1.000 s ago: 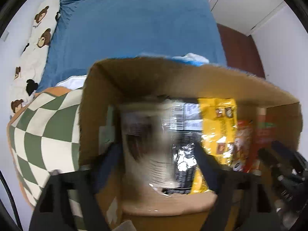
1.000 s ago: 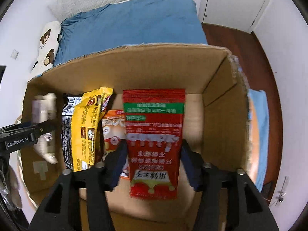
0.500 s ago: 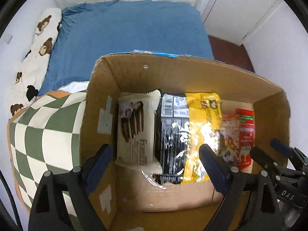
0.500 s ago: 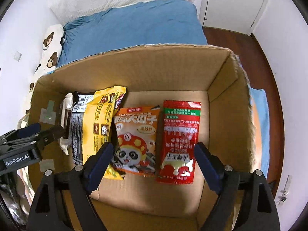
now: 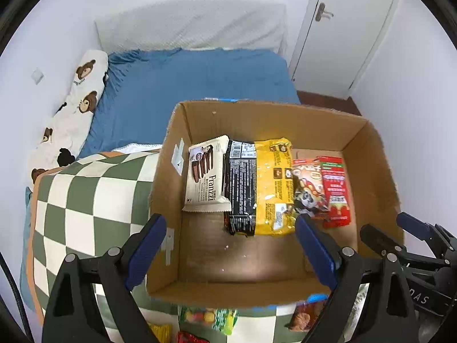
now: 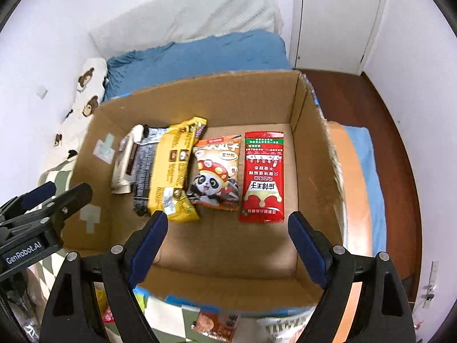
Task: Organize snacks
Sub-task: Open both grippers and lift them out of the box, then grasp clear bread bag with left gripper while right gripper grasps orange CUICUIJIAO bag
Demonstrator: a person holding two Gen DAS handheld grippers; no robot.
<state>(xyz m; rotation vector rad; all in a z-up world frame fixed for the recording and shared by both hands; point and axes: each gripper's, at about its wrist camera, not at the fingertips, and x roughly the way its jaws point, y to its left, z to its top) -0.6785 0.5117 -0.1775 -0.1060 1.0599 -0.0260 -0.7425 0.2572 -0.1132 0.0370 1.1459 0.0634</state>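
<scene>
Snacks: red packet [image 6: 264,177] now lies rightmost in box [image 6: 302,108]; right gripper [image 6: 227,228] just opened, empty; left gripper [image 5: 230,238] apart, empty; more wait outside.

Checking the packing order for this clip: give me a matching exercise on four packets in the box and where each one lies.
Things:
1. white packet
2. yellow packet
3. panda packet
4. red packet

Places:
A. between yellow and red
B. nearest the bare right part of the box
C. leftmost in the row
D. between black packet and panda

Pairs: 1-C, 2-D, 3-A, 4-B
</scene>
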